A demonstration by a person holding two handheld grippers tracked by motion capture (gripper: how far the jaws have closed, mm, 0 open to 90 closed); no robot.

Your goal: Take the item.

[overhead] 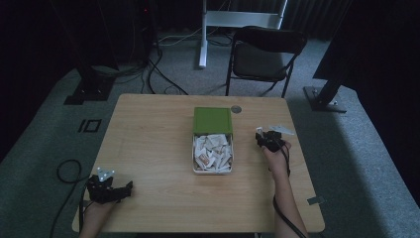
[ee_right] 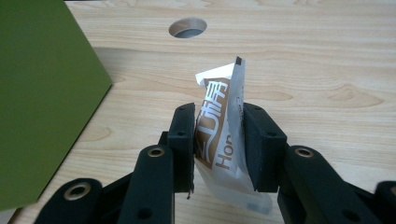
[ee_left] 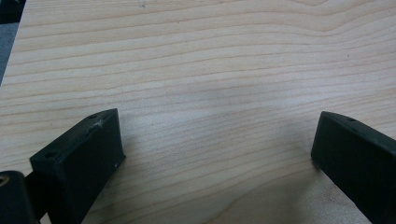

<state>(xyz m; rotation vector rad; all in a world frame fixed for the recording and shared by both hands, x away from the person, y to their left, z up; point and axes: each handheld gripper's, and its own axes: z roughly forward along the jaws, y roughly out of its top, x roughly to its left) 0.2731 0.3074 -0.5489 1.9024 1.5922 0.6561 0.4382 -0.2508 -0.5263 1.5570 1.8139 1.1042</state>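
At the near-left corner of the surface [overhead: 148,148], the left gripper [overhead: 110,188] rests released; the right gripper [ee_right: 218,140] clenches a sachet [ee_right: 219,135] right of the box [overhead: 212,168].

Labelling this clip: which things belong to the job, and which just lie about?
Job:
right gripper, shut on a packet
white box of packets
green lid

Lying about:
left gripper, open over bare table
folding chair
floor cables
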